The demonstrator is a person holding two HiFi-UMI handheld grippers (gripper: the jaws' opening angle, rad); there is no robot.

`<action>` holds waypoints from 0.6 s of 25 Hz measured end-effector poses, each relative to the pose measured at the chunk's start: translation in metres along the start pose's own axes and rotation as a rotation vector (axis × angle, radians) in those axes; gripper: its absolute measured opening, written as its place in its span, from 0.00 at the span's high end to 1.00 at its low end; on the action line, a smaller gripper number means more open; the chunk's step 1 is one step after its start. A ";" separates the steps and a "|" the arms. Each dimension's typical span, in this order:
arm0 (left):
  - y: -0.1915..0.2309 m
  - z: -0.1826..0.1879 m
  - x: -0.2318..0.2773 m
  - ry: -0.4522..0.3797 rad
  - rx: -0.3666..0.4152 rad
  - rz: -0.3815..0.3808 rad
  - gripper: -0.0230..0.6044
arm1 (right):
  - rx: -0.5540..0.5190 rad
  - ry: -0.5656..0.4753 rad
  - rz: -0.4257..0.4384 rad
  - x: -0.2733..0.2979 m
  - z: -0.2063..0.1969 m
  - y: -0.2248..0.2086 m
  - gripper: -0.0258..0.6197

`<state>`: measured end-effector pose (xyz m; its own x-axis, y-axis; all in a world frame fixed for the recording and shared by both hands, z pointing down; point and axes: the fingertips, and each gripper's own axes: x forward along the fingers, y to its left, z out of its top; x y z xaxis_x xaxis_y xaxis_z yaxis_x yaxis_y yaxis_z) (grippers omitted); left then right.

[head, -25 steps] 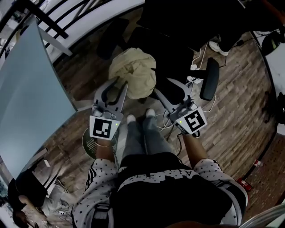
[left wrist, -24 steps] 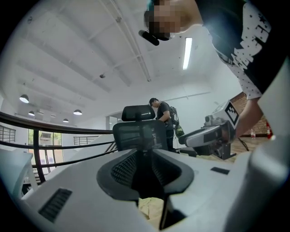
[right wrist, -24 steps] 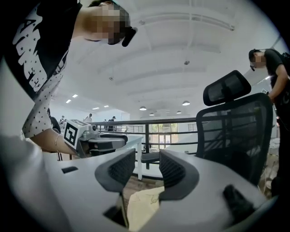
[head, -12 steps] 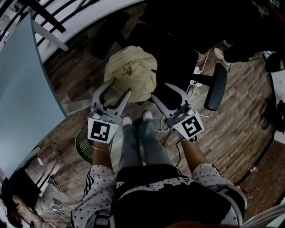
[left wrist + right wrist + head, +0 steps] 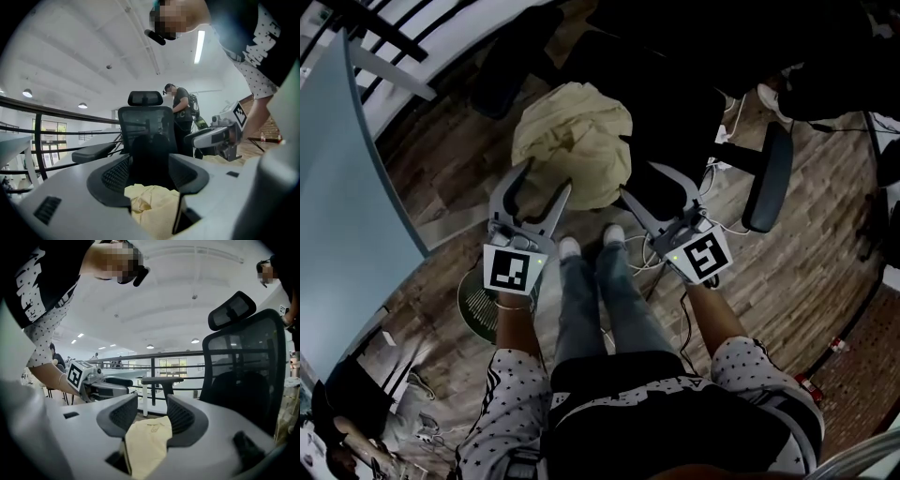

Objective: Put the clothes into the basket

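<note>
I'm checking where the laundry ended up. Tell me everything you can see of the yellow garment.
The yellow garment is pale, soft-looking cloth, crumpled into a rumpled heap beside the black office chair, above the wooden floor; what it rests on cannot be told. Folds of it show between the jaws of the left gripper and the right gripper, whose jaws stand apart and have just been opening.

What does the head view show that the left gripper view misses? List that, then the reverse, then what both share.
Head view only: the wearer's shoes and jeans-clad legs.
Left gripper view only: the ceiling light, the railing and a second person standing farther back.
Both: the yellow garment and the black office chair.
</note>
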<state>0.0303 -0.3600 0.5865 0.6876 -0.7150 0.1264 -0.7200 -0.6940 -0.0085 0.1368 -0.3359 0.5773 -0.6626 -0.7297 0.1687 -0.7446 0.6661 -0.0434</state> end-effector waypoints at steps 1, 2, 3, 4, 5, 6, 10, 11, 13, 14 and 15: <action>0.000 -0.004 0.001 0.001 -0.001 0.002 0.56 | 0.002 0.007 0.001 0.000 -0.006 -0.002 0.68; 0.000 -0.009 0.002 0.005 -0.001 0.002 0.55 | 0.004 0.013 0.000 0.000 -0.011 -0.004 0.68; -0.001 -0.014 0.003 0.012 -0.001 0.000 0.55 | 0.004 0.019 0.000 0.000 -0.017 -0.005 0.68; -0.001 -0.019 0.003 0.019 -0.002 -0.002 0.54 | 0.003 0.025 -0.001 0.000 -0.022 -0.006 0.68; 0.000 -0.024 0.004 0.023 -0.003 -0.003 0.54 | 0.000 0.029 -0.001 0.001 -0.027 -0.008 0.68; 0.001 -0.028 0.005 0.027 -0.006 -0.002 0.53 | -0.004 0.034 0.000 0.001 -0.031 -0.009 0.68; 0.003 -0.048 0.011 0.056 0.005 -0.007 0.51 | -0.010 0.050 0.007 0.007 -0.046 -0.011 0.67; 0.003 -0.053 0.014 0.062 0.013 -0.010 0.51 | -0.011 0.053 0.007 0.008 -0.050 -0.012 0.67; 0.003 -0.062 0.017 0.070 0.022 -0.015 0.51 | -0.013 0.060 0.006 0.011 -0.058 -0.015 0.67; 0.003 -0.066 0.019 0.074 0.016 -0.015 0.50 | -0.014 0.064 0.004 0.013 -0.062 -0.016 0.67; 0.005 -0.071 0.020 0.075 0.004 -0.012 0.50 | -0.012 0.067 0.003 0.014 -0.067 -0.017 0.67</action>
<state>0.0337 -0.3713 0.6591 0.6874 -0.6980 0.2008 -0.7110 -0.7031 -0.0104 0.1458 -0.3476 0.6463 -0.6574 -0.7161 0.2346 -0.7415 0.6702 -0.0320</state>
